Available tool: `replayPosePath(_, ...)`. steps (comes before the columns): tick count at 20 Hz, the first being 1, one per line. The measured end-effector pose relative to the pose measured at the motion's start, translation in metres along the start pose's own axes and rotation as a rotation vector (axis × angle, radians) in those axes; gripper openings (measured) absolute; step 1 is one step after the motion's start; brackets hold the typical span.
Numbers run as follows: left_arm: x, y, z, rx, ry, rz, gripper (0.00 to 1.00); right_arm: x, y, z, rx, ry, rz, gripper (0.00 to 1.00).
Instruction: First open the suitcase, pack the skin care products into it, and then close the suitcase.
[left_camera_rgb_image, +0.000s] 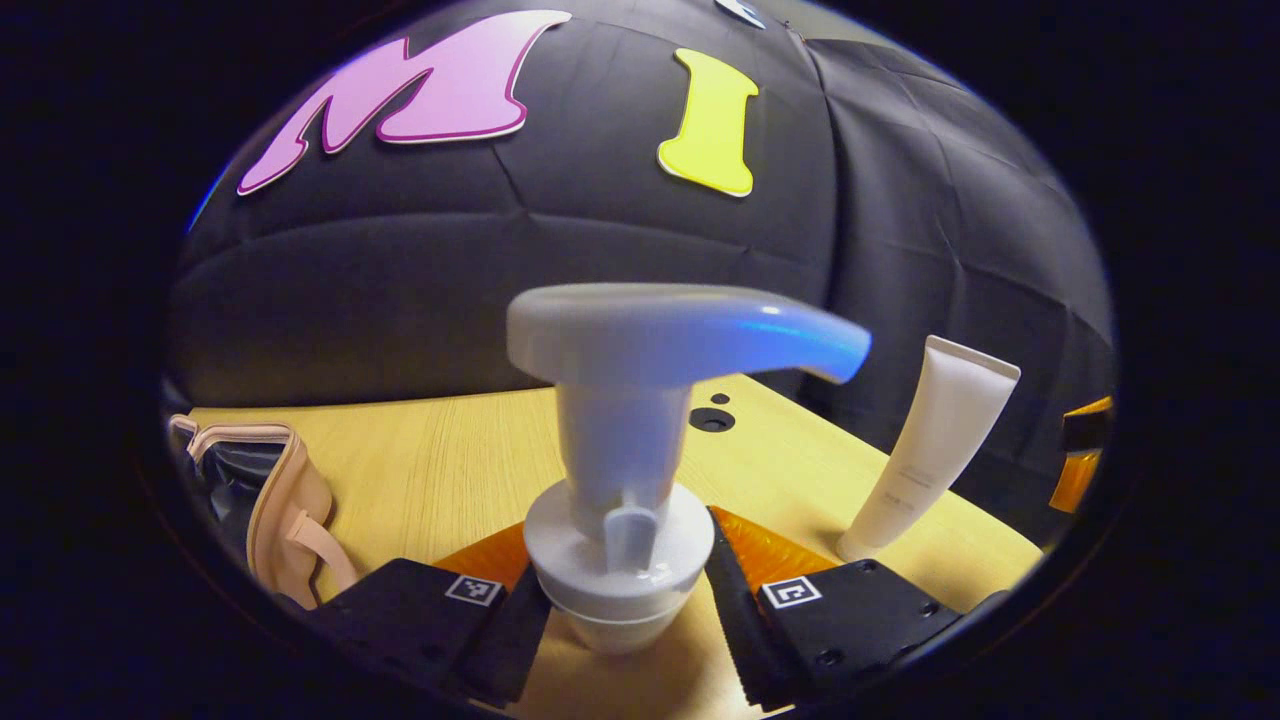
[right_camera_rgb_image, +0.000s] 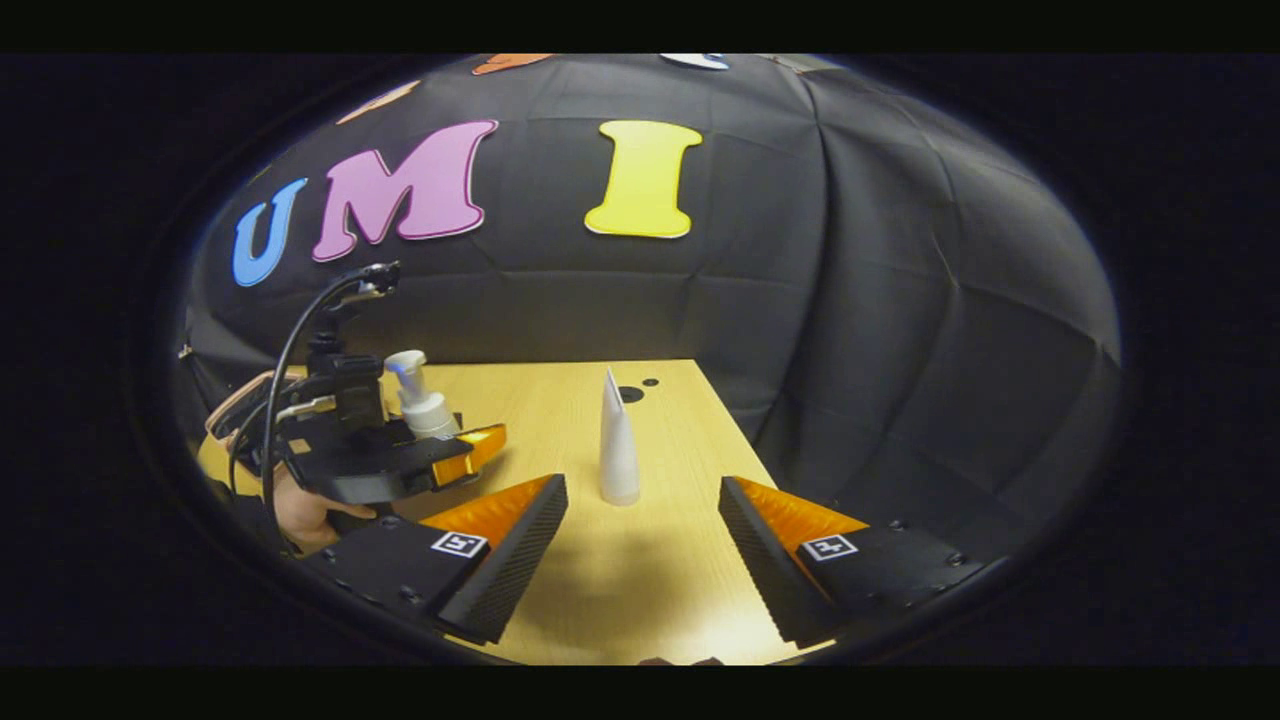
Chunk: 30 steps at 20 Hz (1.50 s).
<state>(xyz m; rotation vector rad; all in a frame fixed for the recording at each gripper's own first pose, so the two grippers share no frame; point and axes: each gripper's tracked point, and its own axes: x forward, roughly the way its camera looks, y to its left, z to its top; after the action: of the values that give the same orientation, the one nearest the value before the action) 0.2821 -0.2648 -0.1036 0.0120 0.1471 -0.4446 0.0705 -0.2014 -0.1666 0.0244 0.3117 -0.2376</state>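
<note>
A white pump bottle (left_camera_rgb_image: 620, 560) stands upright between my left gripper's fingers, and my left gripper (left_camera_rgb_image: 625, 610) is shut on its collar just under the pump head. In the right gripper view the same bottle (right_camera_rgb_image: 418, 398) rises out of the left gripper (right_camera_rgb_image: 435, 452) at the left, held by a hand (right_camera_rgb_image: 300, 515). A white tube (left_camera_rgb_image: 935, 450) stands on its cap on the wooden table (left_camera_rgb_image: 450, 450). My right gripper (right_camera_rgb_image: 640, 560) is open, and the tube (right_camera_rgb_image: 618, 440) stands a short way ahead of its fingertips. The beige suitcase (left_camera_rgb_image: 285, 510) lies at the left, its dark lining showing.
Two dark round holes (right_camera_rgb_image: 630, 393) mark the tabletop near its far edge. The table's right edge (right_camera_rgb_image: 730, 430) drops off beside the black cloth wall. A cable (right_camera_rgb_image: 300, 340) arches above the left gripper. Something orange and black (left_camera_rgb_image: 1085, 450) shows at the far right of the left gripper view.
</note>
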Motion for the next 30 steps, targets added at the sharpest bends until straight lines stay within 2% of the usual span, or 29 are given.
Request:
replayPosePath(1, 0.003, 0.004, -0.001, -0.001, -0.002, 0.005, 0.77, 0.007, 0.004, -0.002, -0.008, -0.001, 0.003, 0.98)
replayPosePath(3, 0.005, 0.002, 0.002, -0.027, -0.017, -0.024, 0.65, 0.023, 0.008, -0.007, -0.03, -0.007, -0.001, 0.98)
replayPosePath(5, 0.002, 0.0, 0.0, -0.037, -0.013, -0.051, 0.64, 0.046, 0.014, -0.012, -0.038, -0.015, 0.0, 0.98)
replayPosePath(7, -0.013, 0.009, -0.004, -0.032, 0.0, -0.033, 0.63, 0.078, 0.017, -0.019, -0.003, -0.006, -0.015, 0.98)
replayPosePath(11, -0.058, 0.022, 0.005, -0.043, -0.024, -0.009, 0.63, 0.117, 0.013, -0.025, 0.055, -0.007, -0.057, 0.98)
replayPosePath(15, -0.097, 0.031, 0.01, -0.074, -0.013, 0.011, 0.63, 0.14, 0.016, -0.03, 0.004, -0.006, -0.065, 0.97)
replayPosePath(16, -0.106, 0.033, 0.008, -0.094, -0.009, 0.018, 0.63, 0.144, 0.015, -0.035, -0.013, 0.002, -0.082, 0.92)
replayPosePath(17, -0.111, 0.035, 0.007, -0.107, -0.007, 0.026, 0.63, 0.148, 0.011, -0.04, -0.022, 0.02, -0.109, 0.68)
replayPosePath(20, -0.128, 0.043, 0.002, -0.144, 0.001, 0.051, 0.63, 0.15, 0.016, -0.05, 0.002, 0.048, -0.105, 0.51)
replayPosePath(21, -0.133, 0.046, 0.001, -0.157, -0.001, 0.055, 0.63, 0.151, 0.017, -0.047, -0.002, 0.036, -0.105, 0.5)
replayPosePath(22, -0.139, 0.05, 0.0, -0.159, -0.002, 0.062, 0.66, 0.154, 0.007, -0.045, -0.027, 0.029, -0.151, 0.42)
replayPosePath(23, -0.149, 0.059, 0.0, -0.151, -0.002, 0.08, 0.63, 0.15, 0.005, -0.046, -0.036, 0.026, -0.161, 0.35)
replayPosePath(25, -0.165, 0.067, 0.011, -0.159, -0.031, 0.075, 0.62, 0.141, 0.013, -0.052, -0.035, 0.058, -0.138, 0.34)
replayPosePath(26, -0.173, 0.071, 0.015, -0.161, -0.039, 0.071, 0.62, 0.132, 0.016, -0.047, -0.051, 0.053, -0.138, 0.29)
replayPosePath(27, -0.184, 0.077, 0.019, -0.16, -0.047, 0.074, 0.62, 0.123, 0.019, -0.039, -0.071, 0.03, -0.137, 0.34)
replayPosePath(30, -0.221, 0.102, 0.035, -0.185, -0.069, 0.085, 0.62, 0.08, 0.051, -0.006, -0.109, -0.032, -0.105, 0.34)
